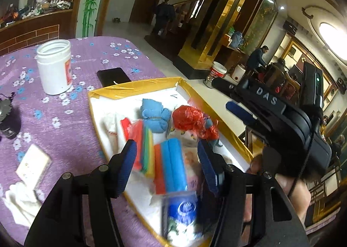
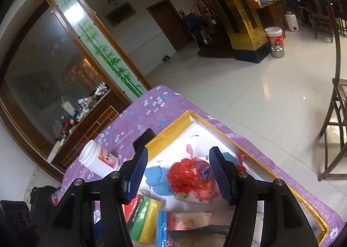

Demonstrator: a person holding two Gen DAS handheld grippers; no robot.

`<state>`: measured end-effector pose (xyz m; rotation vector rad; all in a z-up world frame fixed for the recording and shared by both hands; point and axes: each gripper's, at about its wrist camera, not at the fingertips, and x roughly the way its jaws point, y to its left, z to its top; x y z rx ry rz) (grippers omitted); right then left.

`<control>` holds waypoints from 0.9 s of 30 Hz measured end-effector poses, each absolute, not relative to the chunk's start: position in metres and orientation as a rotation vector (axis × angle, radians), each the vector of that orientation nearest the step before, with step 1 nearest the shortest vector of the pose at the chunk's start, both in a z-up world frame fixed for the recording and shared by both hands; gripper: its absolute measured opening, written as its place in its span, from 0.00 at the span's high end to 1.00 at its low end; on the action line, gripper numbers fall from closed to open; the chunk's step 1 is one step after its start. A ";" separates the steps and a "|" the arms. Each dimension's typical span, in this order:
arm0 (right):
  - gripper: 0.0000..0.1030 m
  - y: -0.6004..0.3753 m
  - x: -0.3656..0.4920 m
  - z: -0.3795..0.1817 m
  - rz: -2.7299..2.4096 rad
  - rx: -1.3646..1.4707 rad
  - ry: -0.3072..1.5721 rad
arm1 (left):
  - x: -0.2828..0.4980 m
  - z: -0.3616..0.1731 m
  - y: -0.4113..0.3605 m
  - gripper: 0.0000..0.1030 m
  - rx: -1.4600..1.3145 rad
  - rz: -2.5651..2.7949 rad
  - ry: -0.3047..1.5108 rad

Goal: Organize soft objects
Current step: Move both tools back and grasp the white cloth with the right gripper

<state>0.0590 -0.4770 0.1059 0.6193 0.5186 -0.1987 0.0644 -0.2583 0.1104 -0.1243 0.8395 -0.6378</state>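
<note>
- Left gripper (image 1: 167,164): jaws apart, empty, above the box (image 1: 134,87).
- Right gripper (image 2: 179,173): jaws apart, empty.
- Box: against the surface (image 1: 91,62) edge; floor (image 2: 238,86) beyond.

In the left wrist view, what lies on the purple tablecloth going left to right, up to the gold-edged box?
Dark pouch → small white card box → white jar → black phone → gold-edged box.

Blue-labelled soft packet (image 1: 182,210) at gold-rimmed box's (image 1: 138,83) near end: motion-blurred, print unreadable. White folded cloth (image 1: 19,201) cut by frame edge.
</note>
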 end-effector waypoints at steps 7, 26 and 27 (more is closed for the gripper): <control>0.39 -0.458 0.051 0.120 -0.143 0.562 0.444 | 0.049 0.112 -0.211 0.45 -0.121 -0.628 0.832; 0.39 -0.374 0.063 0.119 0.059 0.378 0.492 | 0.056 0.089 -0.047 0.45 -0.284 -0.422 0.790; 0.39 -0.365 0.062 0.119 0.082 0.356 0.498 | 0.060 0.087 -0.045 0.45 -0.284 -0.415 0.803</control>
